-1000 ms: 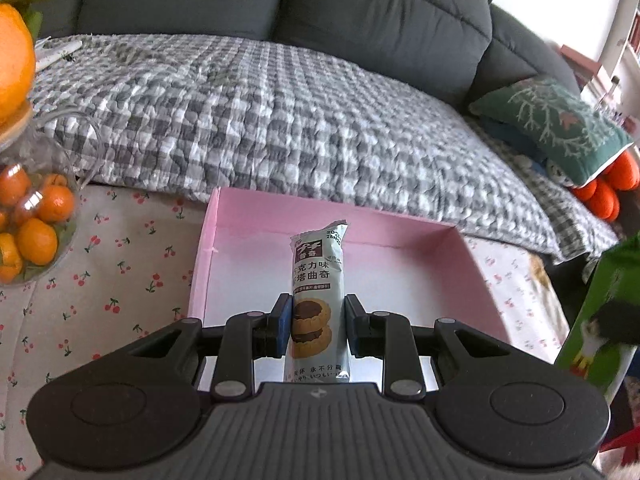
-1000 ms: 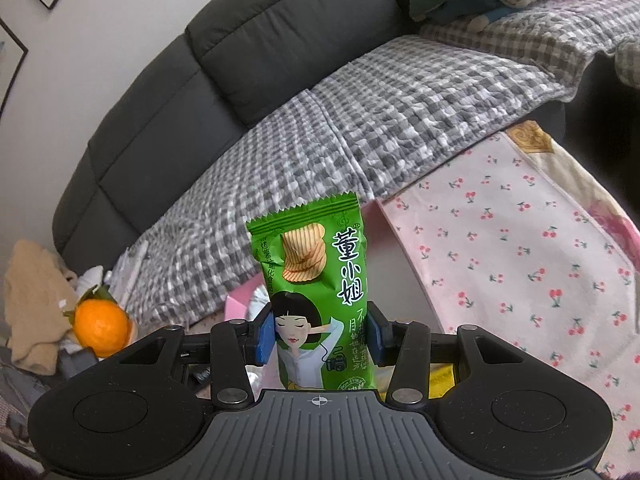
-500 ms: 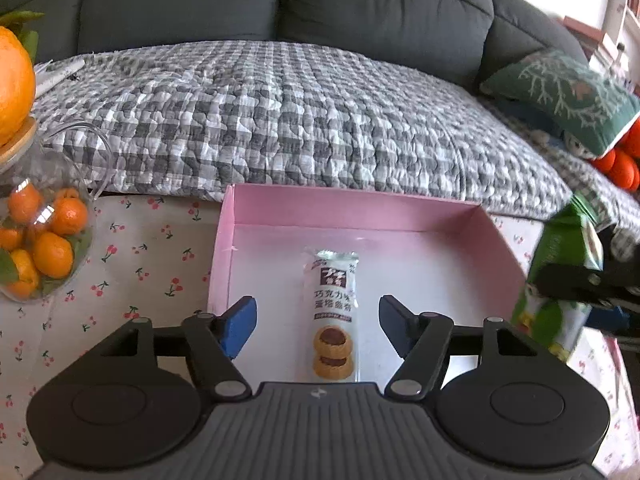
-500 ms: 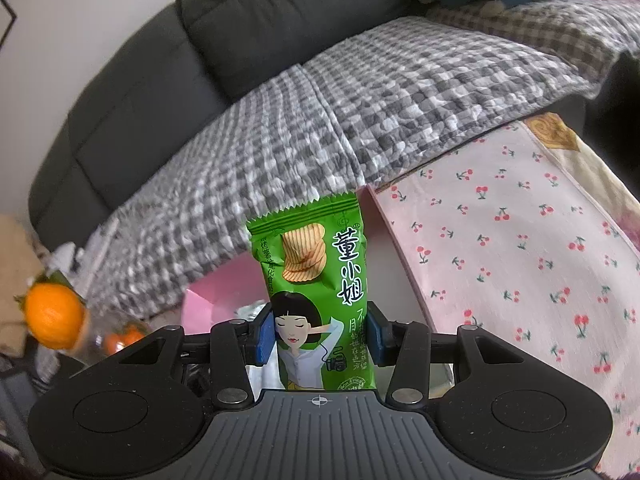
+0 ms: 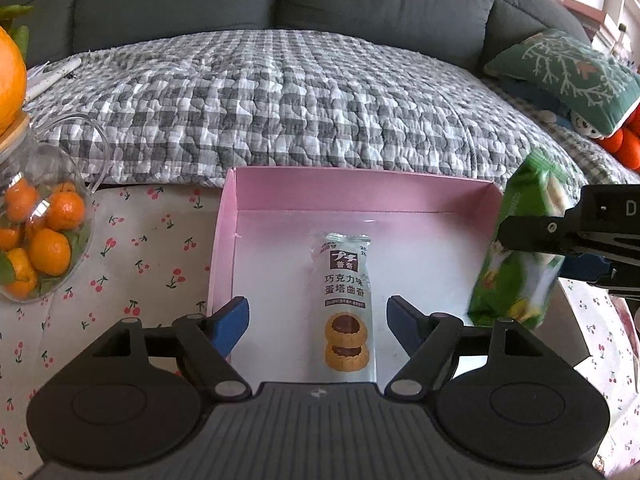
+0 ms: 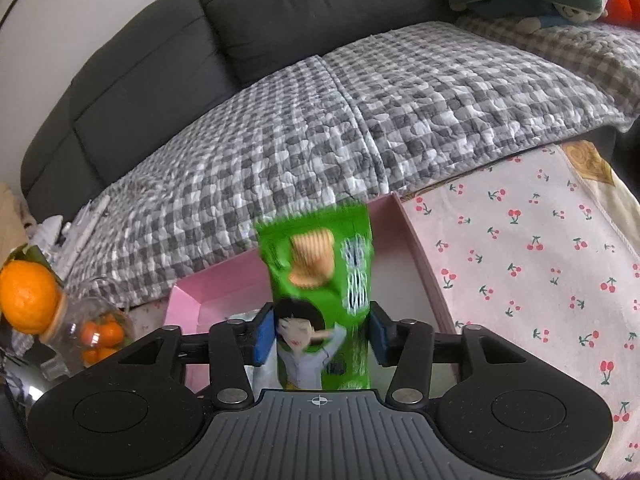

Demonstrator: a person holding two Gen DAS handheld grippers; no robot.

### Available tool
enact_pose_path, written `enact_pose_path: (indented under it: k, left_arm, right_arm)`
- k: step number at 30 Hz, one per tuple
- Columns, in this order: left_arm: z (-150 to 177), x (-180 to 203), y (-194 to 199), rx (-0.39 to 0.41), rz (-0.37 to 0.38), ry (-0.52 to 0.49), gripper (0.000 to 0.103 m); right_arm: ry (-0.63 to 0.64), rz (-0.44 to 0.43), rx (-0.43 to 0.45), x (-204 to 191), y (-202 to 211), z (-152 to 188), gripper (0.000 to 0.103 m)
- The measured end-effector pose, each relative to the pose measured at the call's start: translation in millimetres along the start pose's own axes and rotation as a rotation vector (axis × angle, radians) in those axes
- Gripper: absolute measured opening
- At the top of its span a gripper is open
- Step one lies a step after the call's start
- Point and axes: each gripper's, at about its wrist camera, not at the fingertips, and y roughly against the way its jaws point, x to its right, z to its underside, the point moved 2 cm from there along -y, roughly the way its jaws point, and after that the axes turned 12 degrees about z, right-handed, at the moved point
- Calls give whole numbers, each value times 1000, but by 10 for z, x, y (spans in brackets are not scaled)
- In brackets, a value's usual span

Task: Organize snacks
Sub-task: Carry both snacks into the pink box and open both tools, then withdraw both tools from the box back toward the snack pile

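A pale cookie packet (image 5: 347, 304) lies flat inside the pink box (image 5: 360, 192). My left gripper (image 5: 318, 318) is open and empty, its blue pads on either side of the packet's near end. My right gripper (image 6: 320, 332) holds a green chip bag (image 6: 320, 292) between its pads; the bag looks blurred and the pads stand slightly wider than before. In the left wrist view the chip bag (image 5: 520, 248) hangs over the right side of the box. The pink box (image 6: 216, 284) shows behind the bag in the right wrist view.
A glass jar of small oranges (image 5: 36, 236) with a big orange on its lid stands left of the box on the cherry-print tablecloth (image 5: 152, 248). The checked sofa cover (image 5: 300, 100) lies behind. A green cushion (image 5: 568, 72) is at far right.
My left gripper let go of the cookie packet, which now lies in the box, and opened wide. My right gripper carried the chip bag over the box's right side; the bag now blurs.
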Motion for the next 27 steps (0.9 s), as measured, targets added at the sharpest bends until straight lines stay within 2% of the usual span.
enact_pose_path:
  k: [1,3,12,21,27]
  left_arm:
    - [-2,7,2,0,-2,-3,77]
    - [-6,14,7,-1,-10,-6,82]
    - [-42,82,123,-9,-14,-31,89]
    - [50,186,395,-33,-18,-33,97]
    - [160,299,597,-57,-23,-48,101]
  right_arm:
    - [-1,5,3,5,9,-3,56]
    - [-7,12,9,18,36,-11,69]
    - [14,35,40,11,260,-12,76]
    - [26,71,69,78,626,63,88]
    - [42,109,70,151,891,203,91]
